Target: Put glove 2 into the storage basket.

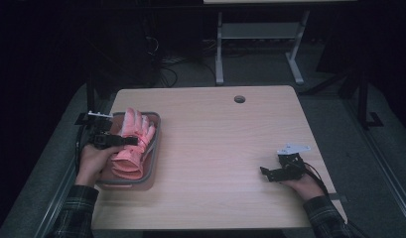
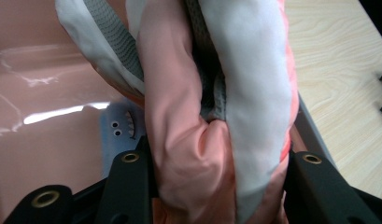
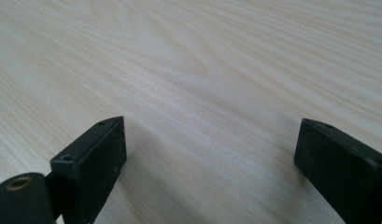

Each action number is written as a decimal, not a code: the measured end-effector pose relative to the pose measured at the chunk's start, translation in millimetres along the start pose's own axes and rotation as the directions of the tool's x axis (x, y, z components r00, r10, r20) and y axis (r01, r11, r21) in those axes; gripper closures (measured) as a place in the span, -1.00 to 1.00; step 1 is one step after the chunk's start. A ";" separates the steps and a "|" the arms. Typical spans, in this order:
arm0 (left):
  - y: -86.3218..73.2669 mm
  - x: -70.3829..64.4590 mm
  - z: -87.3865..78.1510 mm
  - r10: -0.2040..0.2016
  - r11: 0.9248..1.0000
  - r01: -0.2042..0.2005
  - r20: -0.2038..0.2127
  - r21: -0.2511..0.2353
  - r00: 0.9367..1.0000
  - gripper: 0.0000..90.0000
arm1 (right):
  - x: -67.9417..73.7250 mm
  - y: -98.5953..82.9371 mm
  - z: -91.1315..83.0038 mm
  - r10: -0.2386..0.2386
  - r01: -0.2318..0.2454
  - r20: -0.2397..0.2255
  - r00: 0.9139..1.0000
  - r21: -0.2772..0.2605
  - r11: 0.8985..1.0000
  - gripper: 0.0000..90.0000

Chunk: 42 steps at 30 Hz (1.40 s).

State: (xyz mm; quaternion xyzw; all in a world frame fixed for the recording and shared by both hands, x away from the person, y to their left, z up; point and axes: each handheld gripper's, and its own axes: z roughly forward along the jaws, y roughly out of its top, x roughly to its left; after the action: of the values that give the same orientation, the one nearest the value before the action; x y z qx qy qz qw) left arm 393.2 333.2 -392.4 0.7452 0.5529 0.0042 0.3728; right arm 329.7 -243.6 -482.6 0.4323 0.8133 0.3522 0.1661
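Observation:
A pink and white padded glove [image 1: 132, 144] lies in a pink tray [image 1: 155, 144] at the table's left edge. My left gripper [image 1: 131, 141] is shut on the glove across its middle. In the left gripper view the glove [image 2: 216, 121] bulges between the two black jaws, which press its sides. My right gripper [image 1: 266, 173] rests low over the bare wood at the table's right front, open. In the right gripper view its jaws [image 3: 209, 163] stand far apart with only wood grain between them.
The wooden table [image 1: 215, 148] has a round cable hole [image 1: 239, 98] near its far edge. A white-legged desk frame [image 1: 260, 44] stands on the floor beyond. Dark floor and cables surround the table.

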 end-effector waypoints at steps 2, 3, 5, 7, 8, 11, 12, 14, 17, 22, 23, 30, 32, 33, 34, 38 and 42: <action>-0.6 -0.1 6.1 -0.008 1.000 0.008 -0.007 0.012 1.000 0.21 | 0.0 0.0 0.0 0.000 0.000 0.000 1.000 0.000 1.000 -0.81; -0.9 0.9 9.2 -0.002 1.000 0.002 -0.011 0.023 1.000 0.20 | 0.0 0.0 0.0 0.000 0.000 0.000 1.000 0.000 1.000 -0.81; -2.2 2.0 13.5 -0.006 1.000 0.007 -0.018 0.030 1.000 0.17 | 0.1 0.0 0.0 0.000 0.000 0.000 1.000 0.000 1.000 -0.81; -4.0 2.8 17.3 0.001 0.999 0.001 -0.029 0.041 1.000 0.13 | 0.1 0.0 0.0 0.000 0.000 0.000 1.000 0.000 1.000 -0.81; -4.7 3.3 18.5 0.000 0.999 0.001 -0.026 0.043 1.000 0.10 | 0.1 0.0 0.0 0.000 0.000 0.000 1.000 0.000 1.000 -0.81; -5.1 6.2 19.0 -0.008 0.999 0.009 -0.009 0.044 1.000 0.00 | 0.2 0.1 0.1 0.001 -0.001 0.000 1.000 0.000 1.000 -0.81; -4.9 6.9 18.7 -0.013 0.999 0.013 -0.003 0.042 1.000 -0.05 | 0.3 0.1 0.2 0.000 0.000 0.000 1.000 -0.001 1.000 -0.81; -4.0 8.1 17.5 -0.015 0.999 0.015 0.008 0.044 1.000 -0.17 | 0.3 0.2 0.3 0.001 -0.001 0.000 1.000 -0.001 1.000 -0.81; -1.0 9.2 12.4 -0.015 0.999 0.015 0.004 0.033 1.000 -0.39 | 0.3 0.2 0.3 0.001 -0.001 0.000 1.000 -0.001 1.000 -0.81; 3.1 10.3 -2.5 -0.005 1.000 0.005 -0.014 -0.001 1.000 -0.57 | 0.3 0.2 0.3 0.001 -0.001 -0.001 1.000 -0.001 1.000 -0.81; 3.9 10.3 -5.4 -0.002 1.000 0.002 -0.023 -0.005 1.000 -0.60 | 0.3 0.2 0.3 0.001 -0.001 0.000 1.000 -0.001 1.000 -0.81; 9.2 9.3 -25.9 0.039 0.998 -0.041 -0.061 -0.038 0.997 -0.62 | 0.3 0.2 0.3 0.001 -0.001 0.000 1.000 -0.001 1.000 -0.81; 11.4 7.3 -32.7 0.056 0.997 -0.060 -0.072 -0.048 0.996 -0.62 | 0.3 0.2 0.3 0.001 -0.001 -0.001 1.000 0.000 1.000 -0.81; 12.3 6.3 -35.1 0.067 0.996 -0.071 -0.082 -0.054 0.994 -0.62 | 0.3 0.2 0.3 0.001 -0.001 0.000 1.000 -0.001 1.000 -0.81; 13.3 5.5 -37.6 0.078 0.995 -0.083 -0.090 -0.057 0.993 -0.62 | 0.3 0.2 0.3 0.001 -0.001 0.000 1.000 -0.001 1.000 -0.81; 17.5 1.5 -46.5 0.095 0.991 -0.102 -0.092 -0.084 0.991 -0.62 | 0.3 0.2 0.2 0.001 -0.001 0.000 1.000 -0.001 1.000 -0.81; 23.0 -7.9 -50.6 0.125 0.985 -0.132 -0.074 -0.110 0.989 -0.62 | 0.2 0.2 0.2 0.001 -0.001 -0.001 1.000 -0.001 1.000 -0.81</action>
State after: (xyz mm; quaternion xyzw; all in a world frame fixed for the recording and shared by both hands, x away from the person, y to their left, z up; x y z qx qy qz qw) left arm 387.9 351.9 -339.7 0.7562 0.5146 0.0847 0.3951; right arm 329.8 -243.3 -482.6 0.4325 0.8131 0.3526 0.1658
